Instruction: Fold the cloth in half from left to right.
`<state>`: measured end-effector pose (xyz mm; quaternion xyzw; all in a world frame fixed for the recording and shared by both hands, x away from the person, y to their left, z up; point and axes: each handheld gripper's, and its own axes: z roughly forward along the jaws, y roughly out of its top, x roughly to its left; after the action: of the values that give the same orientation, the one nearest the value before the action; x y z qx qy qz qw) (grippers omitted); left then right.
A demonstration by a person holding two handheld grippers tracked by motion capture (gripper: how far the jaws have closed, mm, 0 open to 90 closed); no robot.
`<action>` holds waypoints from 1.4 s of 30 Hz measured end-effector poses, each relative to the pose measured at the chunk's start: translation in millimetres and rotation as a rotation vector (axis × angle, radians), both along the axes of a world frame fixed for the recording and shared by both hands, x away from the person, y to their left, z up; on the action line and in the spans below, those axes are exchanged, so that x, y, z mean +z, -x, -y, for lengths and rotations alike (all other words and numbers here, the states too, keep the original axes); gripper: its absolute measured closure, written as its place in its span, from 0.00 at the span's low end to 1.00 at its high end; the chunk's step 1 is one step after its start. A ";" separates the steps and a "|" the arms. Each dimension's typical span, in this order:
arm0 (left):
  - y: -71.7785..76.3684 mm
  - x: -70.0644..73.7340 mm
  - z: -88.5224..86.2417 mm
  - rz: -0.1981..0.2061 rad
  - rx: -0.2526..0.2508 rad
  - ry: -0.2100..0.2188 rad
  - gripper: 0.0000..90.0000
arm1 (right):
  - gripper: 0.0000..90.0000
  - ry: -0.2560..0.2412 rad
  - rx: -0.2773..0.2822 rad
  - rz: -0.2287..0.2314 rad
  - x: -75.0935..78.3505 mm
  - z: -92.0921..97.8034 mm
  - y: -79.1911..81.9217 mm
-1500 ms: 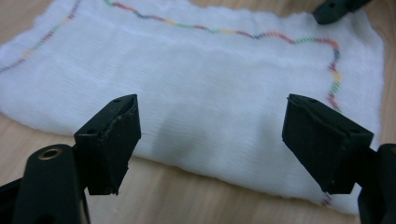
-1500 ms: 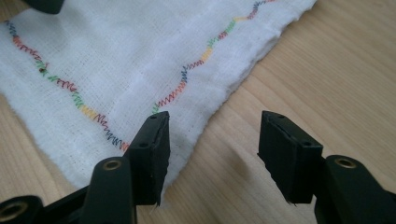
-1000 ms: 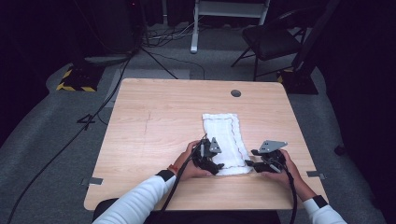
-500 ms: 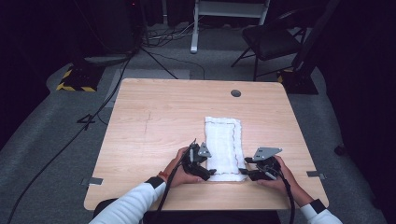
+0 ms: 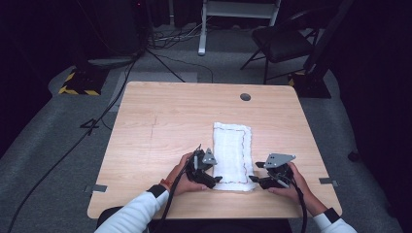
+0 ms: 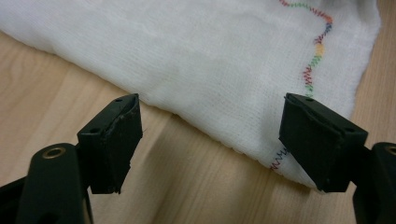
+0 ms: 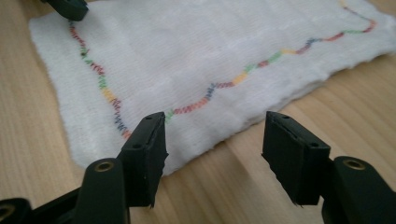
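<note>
A folded white cloth (image 5: 233, 154) with a wavy multicoloured stitched line lies flat on the wooden table (image 5: 170, 126), long side running away from me. My left gripper (image 5: 217, 180) is open at the cloth's near left corner; its jaws straddle the cloth edge (image 6: 233, 93), the right jaw over the corner. My right gripper (image 5: 253, 179) is open at the near right corner, its jaws low over the cloth's (image 7: 196, 60) edge. The tip of the left gripper (image 7: 70, 7) shows at the far corner in the right gripper view. Nothing is held.
The table has a round cable hole (image 5: 245, 96) near its far edge. Beyond it stand a black chair (image 5: 284, 43), a white frame (image 5: 238, 14) and floor cables. Bare wood lies left of the cloth.
Both grippers have drawn back toward the near edge of the table, from over the cloth's near end to its two near corners. The cloth lies as before.
</note>
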<state>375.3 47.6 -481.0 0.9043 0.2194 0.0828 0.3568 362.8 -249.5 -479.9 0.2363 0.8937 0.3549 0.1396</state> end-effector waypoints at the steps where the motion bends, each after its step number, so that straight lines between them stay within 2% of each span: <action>1: -1.2 2.3 -0.8 0.005 0.007 0.005 0.24 | 0.45 -0.005 -0.005 0.010 2.1 2.1 -1.9; 3: -8.6 9.7 -3.8 0.029 0.021 0.013 0.24 | 0.45 -0.025 -0.022 0.022 6.7 5.9 -5.7; 4: -11.5 11.5 -4.9 0.035 0.026 0.018 0.24 | 0.45 -0.041 -0.047 0.034 10.9 8.6 -10.5; 7: -25.3 14.8 -7.8 0.023 0.044 0.033 0.24 | 0.45 -0.059 -0.082 0.044 16.4 11.0 -21.8; 9: -38.7 16.1 -8.3 0.041 0.051 0.004 0.24 | 0.45 -0.052 -0.110 0.054 18.5 10.0 -35.9; 12: -58.8 16.7 -6.6 0.036 0.080 0.004 0.24 | 0.43 -0.043 -0.154 0.028 16.9 5.0 -59.3; 15: -77.2 17.4 -2.6 0.032 0.107 0.023 0.24 | 0.43 -0.035 -0.180 0.032 15.8 -1.2 -76.4; 18: -92.3 16.0 5.3 0.040 0.138 0.010 0.24 | 0.43 -0.032 -0.207 0.045 15.2 -8.7 -94.0; 20: -103.5 14.4 11.6 0.052 0.171 -0.014 0.24 | 0.43 -0.019 -0.218 0.051 13.5 -13.5 -104.6; 23: -119.8 11.5 17.6 0.033 0.210 -0.008 0.25 | 0.43 -0.018 -0.244 0.046 9.8 -19.8 -118.4; 24: -124.9 9.9 19.5 0.042 0.233 -0.018 0.25 | 0.43 -0.012 -0.250 0.038 8.8 -22.6 -123.1; 25: -131.3 8.0 21.0 0.032 0.254 -0.020 0.26 | 0.44 -0.003 -0.258 0.042 8.0 -25.4 -127.2; 27: -139.9 4.7 22.8 0.013 0.272 -0.014 0.28 | 0.44 0.005 -0.276 0.020 6.7 -31.3 -136.7; 30: -149.2 -1.8 25.3 -0.003 0.271 -0.037 0.34 | 0.44 -0.001 -0.305 -0.002 5.0 -36.4 -147.8; 31: -151.1 -3.3 25.3 -0.007 0.271 -0.036 0.33 | 0.44 0.000 -0.311 -0.009 3.9 -37.9 -152.5; 37: -159.4 -9.0 22.0 -0.065 0.294 0.028 0.25 | 0.44 -0.002 -0.328 -0.053 -7.0 -42.0 -167.8; 40: -161.5 -11.8 21.3 -0.072 0.283 0.038 0.23 | 0.42 -0.009 -0.328 -0.068 -9.0 -42.4 -171.0; 42: -162.2 -14.0 22.5 -0.082 0.282 0.029 0.22 | 0.42 -0.020 -0.325 -0.086 -9.8 -41.0 -173.6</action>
<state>537.4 25.2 -495.0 0.8619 0.3595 0.0920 0.3455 536.4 -208.6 -489.7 0.3943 0.8452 0.3262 0.1543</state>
